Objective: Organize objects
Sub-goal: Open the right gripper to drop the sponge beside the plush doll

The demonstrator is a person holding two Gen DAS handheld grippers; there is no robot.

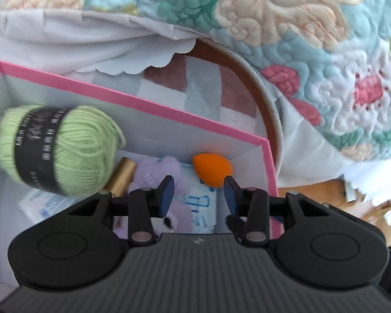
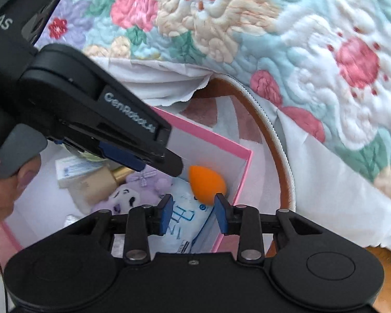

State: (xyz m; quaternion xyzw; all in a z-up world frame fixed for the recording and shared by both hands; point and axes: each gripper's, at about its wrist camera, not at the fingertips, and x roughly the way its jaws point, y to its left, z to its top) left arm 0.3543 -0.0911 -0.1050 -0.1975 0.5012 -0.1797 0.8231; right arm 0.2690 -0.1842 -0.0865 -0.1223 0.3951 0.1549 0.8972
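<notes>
Crowding is the main hazard we see: both grippers hang over the same pink-rimmed box (image 1: 133,99), and the space between them is slight. Our left gripper (image 1: 199,191) has its blue pads spread with nothing between them, and in the right wrist view its body reaches in from the upper left, its tip just above the orange sponge (image 2: 207,185). Our right gripper (image 2: 194,215) is likewise spread and empty, its fingers framing that same sponge from nearer the box's right wall. If both go for the sponge, we judge the tools could knock together or shove the box along the bedding. The green yarn ball (image 1: 57,147) appears blurred at the box's left side; we cannot tell whether it has settled or is rolling, and if loose it could come to rest on the gold-capped bottle (image 1: 122,177) beside it. The sponge lies in the far right corner, touching or nearly touching the blue-printed white packet (image 2: 187,224) beneath; being soft and rounded, it would likely squirt out of an off-centre pinch. The purple plush toy (image 2: 133,195) lies between bottle and packet and could snag a descending finger. A floral quilt (image 2: 273,39) overhangs behind the box.
</notes>
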